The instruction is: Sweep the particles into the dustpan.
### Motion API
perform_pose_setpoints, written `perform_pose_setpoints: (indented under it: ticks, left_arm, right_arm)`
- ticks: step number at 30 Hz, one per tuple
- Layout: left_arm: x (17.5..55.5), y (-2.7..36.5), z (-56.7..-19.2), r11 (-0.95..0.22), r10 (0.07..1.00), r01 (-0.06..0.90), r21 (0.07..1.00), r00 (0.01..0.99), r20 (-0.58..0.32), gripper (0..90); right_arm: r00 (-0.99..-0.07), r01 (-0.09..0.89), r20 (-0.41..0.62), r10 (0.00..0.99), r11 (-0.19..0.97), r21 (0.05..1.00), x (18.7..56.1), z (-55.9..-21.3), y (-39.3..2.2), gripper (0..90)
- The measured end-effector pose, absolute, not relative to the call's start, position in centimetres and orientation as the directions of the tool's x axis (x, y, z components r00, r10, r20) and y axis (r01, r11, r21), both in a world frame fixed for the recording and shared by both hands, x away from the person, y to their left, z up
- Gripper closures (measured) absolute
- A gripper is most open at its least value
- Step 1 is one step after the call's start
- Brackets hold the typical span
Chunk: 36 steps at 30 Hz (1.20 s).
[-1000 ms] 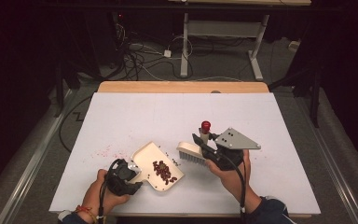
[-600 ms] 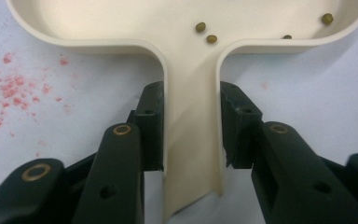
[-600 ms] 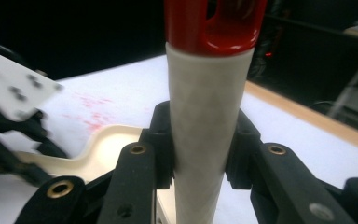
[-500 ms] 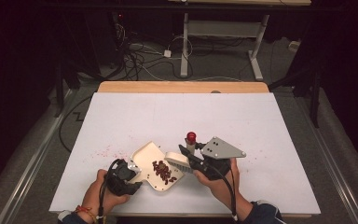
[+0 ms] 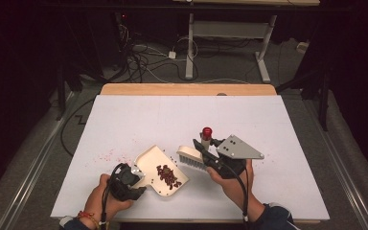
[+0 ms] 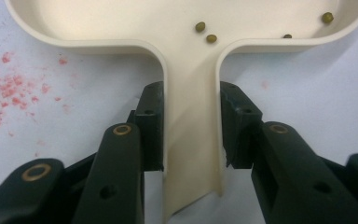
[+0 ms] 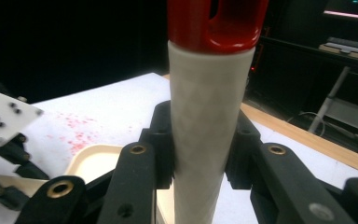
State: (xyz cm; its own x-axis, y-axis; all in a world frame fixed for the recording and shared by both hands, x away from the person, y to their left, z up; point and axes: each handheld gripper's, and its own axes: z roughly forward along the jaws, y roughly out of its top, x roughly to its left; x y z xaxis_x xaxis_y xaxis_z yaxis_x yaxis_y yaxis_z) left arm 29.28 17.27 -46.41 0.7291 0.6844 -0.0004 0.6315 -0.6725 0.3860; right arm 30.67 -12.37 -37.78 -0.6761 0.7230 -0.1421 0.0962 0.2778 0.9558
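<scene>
Cream dustpan [image 5: 160, 165], lower centre of the high view, is lying flat on the white worktop [image 5: 139, 120] and holding dark red beans [image 5: 168, 176]; the left claw [image 6: 191, 128] is clamping its handle. Brush [image 5: 191, 157], just right of the pan, is resting bristles-down, the right claw [image 7: 200, 144] gripping its white, red-capped handle. Red crumbs [image 5: 110, 155] are lying left of the pan.

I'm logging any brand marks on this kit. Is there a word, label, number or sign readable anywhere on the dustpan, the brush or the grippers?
None: no readable text in any view.
Cream plastic dustpan: plain, no marking.
White brush handle with red cap: plain.
Grey three-cornered plate on the right gripper: screw holes, no lettering.
Left gripper: plain black jaws.
</scene>
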Motion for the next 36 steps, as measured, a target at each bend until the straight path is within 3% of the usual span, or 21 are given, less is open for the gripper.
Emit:
perform_pose_setpoints:
  ticks: [12,24,36]
  left_arm:
    - [29.7,18.3,-46.5,-0.656,0.697,0.650,0.384,0.717,-0.022,63.6]
    - [29.9,18.4,-46.5,-0.648,0.709,0.659,0.380,0.705,-0.014,63.6]
    - [30.0,18.4,-46.4,-0.653,0.705,0.657,0.378,0.709,-0.014,63.6]
  right_arm:
    - [-0.670,0.092,-0.165,0.724,0.302,0.949,33.1,-39.2,-10.2,69.4]
    - [-0.742,0.095,-0.145,0.655,0.316,0.944,29.5,-38.9,-8.0,69.4]
    - [-0.692,0.056,-0.150,0.706,0.260,0.964,31.3,-36.7,-10.3,69.4]
